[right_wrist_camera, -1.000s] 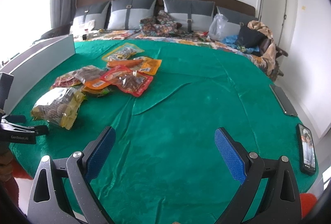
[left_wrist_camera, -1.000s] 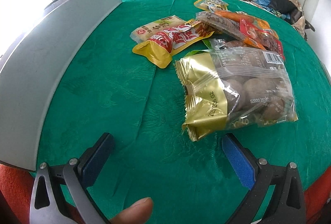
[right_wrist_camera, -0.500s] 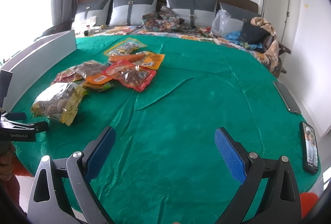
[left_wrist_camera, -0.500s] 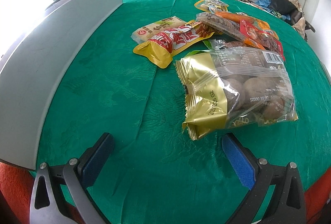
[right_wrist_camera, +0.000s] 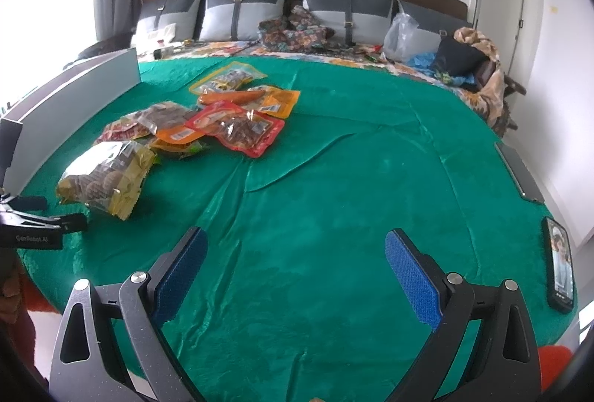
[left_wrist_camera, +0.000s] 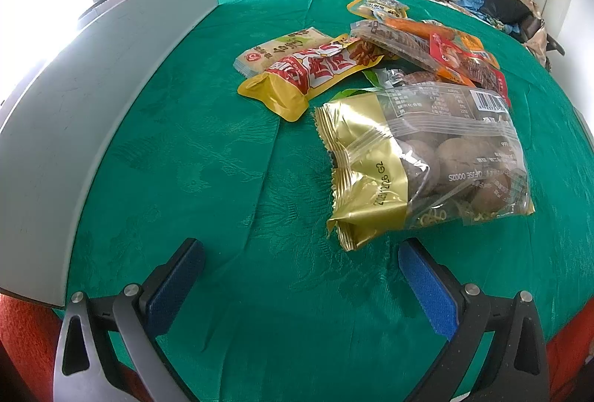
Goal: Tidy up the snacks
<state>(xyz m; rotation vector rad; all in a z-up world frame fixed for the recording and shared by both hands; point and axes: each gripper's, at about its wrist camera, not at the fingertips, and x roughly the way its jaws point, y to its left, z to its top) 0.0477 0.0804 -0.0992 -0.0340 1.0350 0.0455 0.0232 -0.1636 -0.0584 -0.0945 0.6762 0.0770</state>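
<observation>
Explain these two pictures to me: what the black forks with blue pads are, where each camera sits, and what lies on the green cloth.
Each fork is a hand-held gripper; a camera on it looks out between its jaws. One picture comes from the left gripper, the other from the right gripper. Both stand open and hold nothing. On the green cloth lies a heap of snack packets: nearest the left gripper a gold and clear bag, behind it a yellow and red packet. A phone lies at the right edge.
</observation>
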